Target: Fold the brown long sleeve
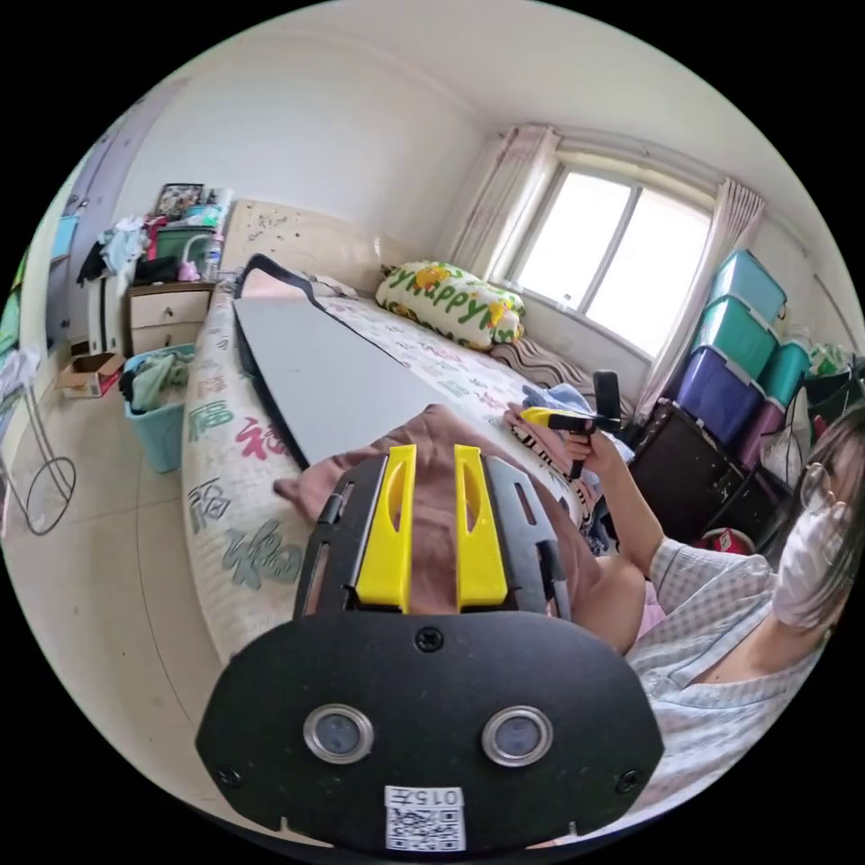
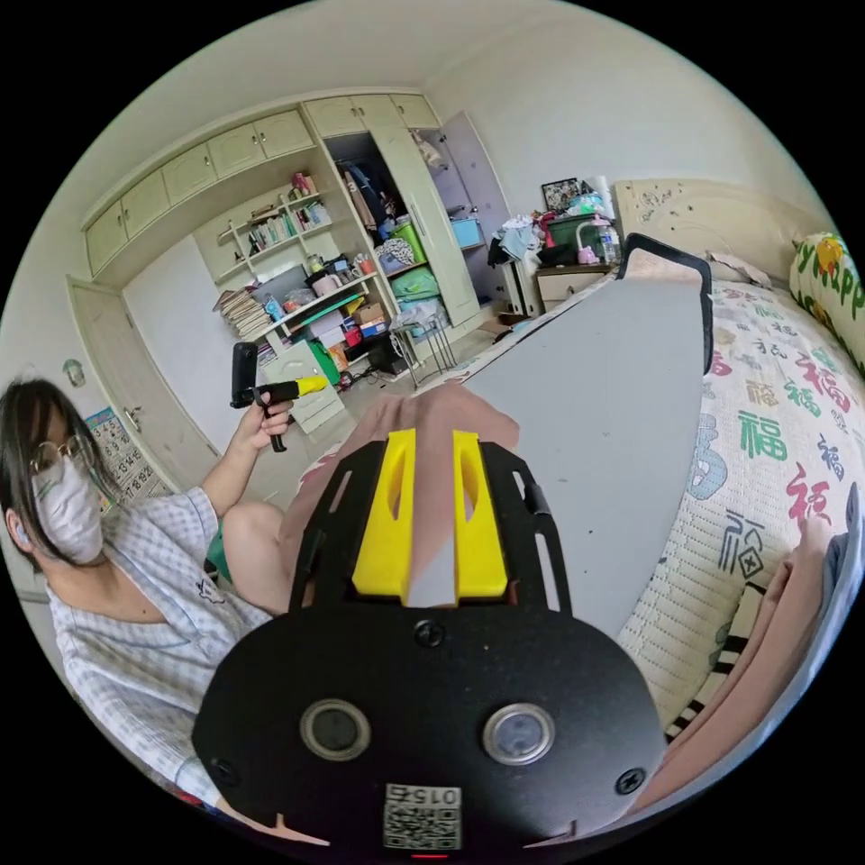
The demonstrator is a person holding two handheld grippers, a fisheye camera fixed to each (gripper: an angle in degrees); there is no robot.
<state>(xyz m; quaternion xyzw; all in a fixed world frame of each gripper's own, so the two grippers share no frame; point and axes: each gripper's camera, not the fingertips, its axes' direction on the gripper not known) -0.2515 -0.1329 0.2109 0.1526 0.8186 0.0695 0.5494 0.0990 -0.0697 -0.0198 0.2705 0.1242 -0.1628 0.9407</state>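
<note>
— On the grey board (image 1: 333, 378) lies the brown long sleeve (image 1: 432, 432). Both grippers' jaws are apart, holding nothing.
— And writing?
— The pillow (image 1: 450, 302) says "happy" in green.

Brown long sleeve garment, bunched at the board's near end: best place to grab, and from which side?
Grip the brown long sleeve garment at its loose edge trailing onto the patterned quilt, coming from the bed's floor side. It lies crumpled over the near end of the flat grey board, so that free edge probably gives open gripper jaws cloth to close on.
</note>
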